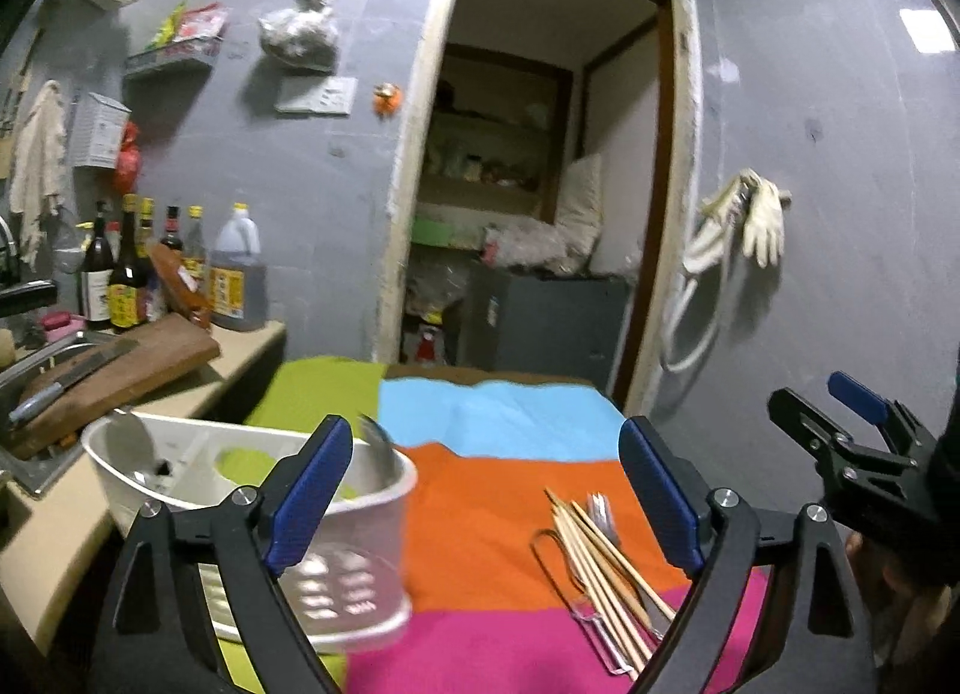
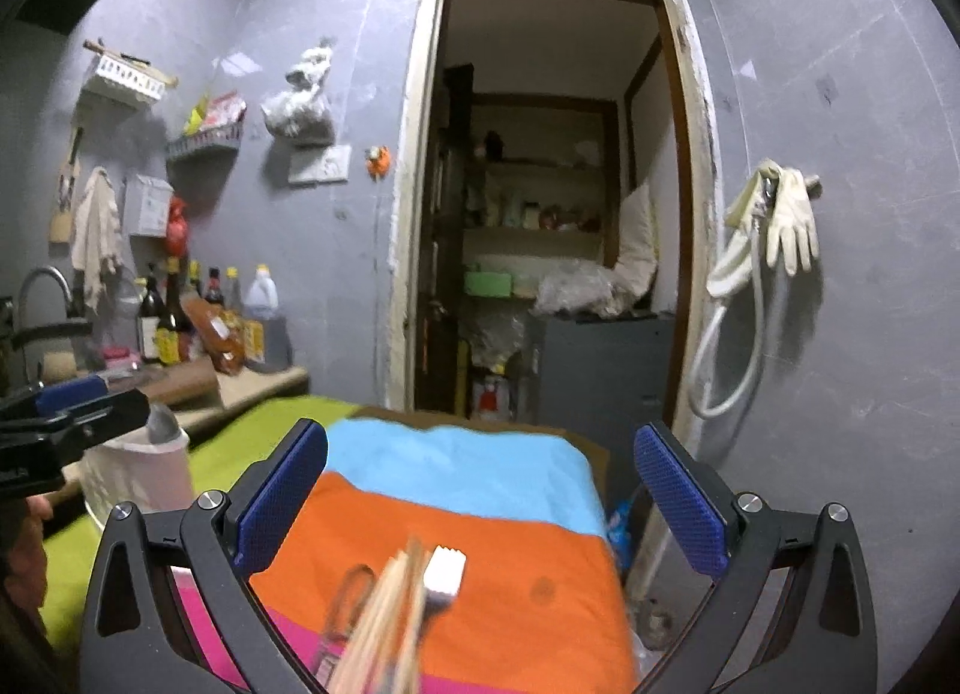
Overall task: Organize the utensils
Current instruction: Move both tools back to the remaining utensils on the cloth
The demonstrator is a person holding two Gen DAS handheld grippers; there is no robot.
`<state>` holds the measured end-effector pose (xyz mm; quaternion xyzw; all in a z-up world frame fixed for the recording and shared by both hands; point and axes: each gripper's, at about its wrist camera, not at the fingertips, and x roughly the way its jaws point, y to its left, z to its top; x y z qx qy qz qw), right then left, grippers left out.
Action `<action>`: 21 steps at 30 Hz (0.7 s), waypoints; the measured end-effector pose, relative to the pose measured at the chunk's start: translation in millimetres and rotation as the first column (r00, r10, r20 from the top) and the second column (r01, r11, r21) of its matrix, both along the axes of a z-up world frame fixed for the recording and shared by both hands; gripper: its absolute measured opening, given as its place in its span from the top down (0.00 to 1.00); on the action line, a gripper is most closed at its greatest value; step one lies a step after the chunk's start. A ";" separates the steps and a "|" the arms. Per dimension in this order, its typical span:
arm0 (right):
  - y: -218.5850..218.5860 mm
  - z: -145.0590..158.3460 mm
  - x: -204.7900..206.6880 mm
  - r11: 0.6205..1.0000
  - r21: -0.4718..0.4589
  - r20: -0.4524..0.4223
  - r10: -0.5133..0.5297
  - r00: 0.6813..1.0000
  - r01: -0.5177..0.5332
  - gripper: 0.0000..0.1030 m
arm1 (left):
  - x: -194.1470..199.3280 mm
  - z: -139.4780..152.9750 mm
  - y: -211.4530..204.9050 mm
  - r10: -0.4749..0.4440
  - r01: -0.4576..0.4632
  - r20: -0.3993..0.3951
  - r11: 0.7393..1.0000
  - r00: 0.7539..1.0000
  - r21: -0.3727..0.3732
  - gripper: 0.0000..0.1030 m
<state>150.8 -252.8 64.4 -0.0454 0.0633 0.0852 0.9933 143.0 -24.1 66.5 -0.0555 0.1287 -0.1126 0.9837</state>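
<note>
While both grippers hang over the cloth-covered table (image 1: pixel 480 490), neither has hold of anything: the left gripper (image 1: pixel 486 490) has its blue-padded jaws spread wide with only cloth showing between them, and the right gripper (image 2: pixel 480 502) stands just as wide, its jaws framing the orange and blue patches of the cloth. The white utensil holder (image 1: pixel 360 538) sits at the left of the table on the green patch, partly behind the left gripper's near finger; it is a perforated plastic tub split by dividers into compartments. A metal spoon (image 1: pixel 129 442) leans in its far-left compartment, and a fork (image 1: pixel 375 436) stands up at its right rim; I cannot tell which compartment that one is in. The rest of the utensils lie loose on the orange and pink patches: a bundle of wooden chopsticks (image 1: pixel 606 568), a metal peeler (image 1: pixel 576 598) beneath them, and another fork (image 2: pixel 447 571) just beside. On the counter beyond the holder, a knife (image 1: pixel 66 382) rests on a wooden cutting board (image 1: pixel 144 364).
</note>
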 end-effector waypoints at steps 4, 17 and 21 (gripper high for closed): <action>-18.1 -12.7 8.0 1.000 -0.009 -0.059 -0.013 0.998 0.013 0.00 | 3.8 -11.1 -24.5 -0.042 0.043 -0.040 0.998 0.998 0.039 0.15; -46.1 -50.3 46.0 0.998 0.015 -0.305 0.058 0.951 -0.056 0.00 | 34.2 -65.4 -66.8 -0.075 0.120 -0.304 0.984 0.950 0.133 0.15; -43.3 -60.3 59.8 0.996 0.009 -0.379 0.091 0.921 -0.094 0.06 | 50.1 -77.8 -70.1 -0.077 0.136 -0.381 0.982 0.922 0.129 0.17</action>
